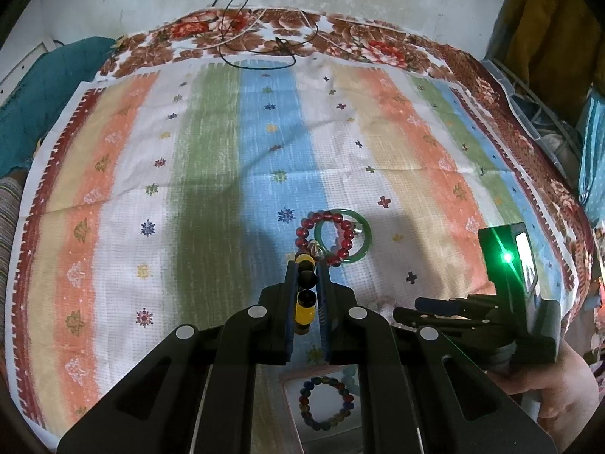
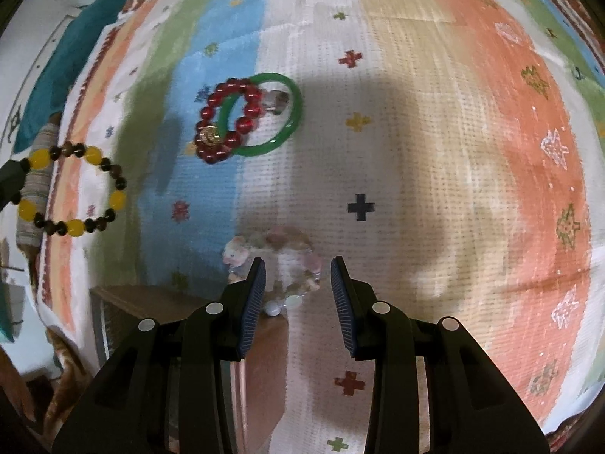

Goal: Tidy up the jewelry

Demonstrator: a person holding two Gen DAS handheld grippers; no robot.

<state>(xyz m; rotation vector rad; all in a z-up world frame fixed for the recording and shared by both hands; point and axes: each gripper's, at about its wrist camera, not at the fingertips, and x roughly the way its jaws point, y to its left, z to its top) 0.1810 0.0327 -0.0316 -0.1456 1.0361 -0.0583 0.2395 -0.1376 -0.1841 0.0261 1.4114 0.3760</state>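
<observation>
Right now my left gripper [image 1: 307, 276] is clamped on one yellow-and-dark bead bracelet [image 2: 72, 189], held up off the striped cloth [image 1: 211, 151]. My right gripper [image 2: 298, 265] is spread wide just above one pale pink bead bracelet [image 2: 280, 265]. I count two more pieces on the cloth, overlapping: one red bead bracelet [image 2: 227, 121] and one green bangle [image 2: 291, 113]. One multicolored bead bracelet [image 1: 325, 403] lies in a tray [image 1: 287, 382] below.

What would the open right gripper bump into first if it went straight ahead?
Probably the pale pink and white beaded bracelet, lying on the striped cloth just past the right gripper, between its open jaws. Depth is hard to judge in this fisheye view.
</observation>
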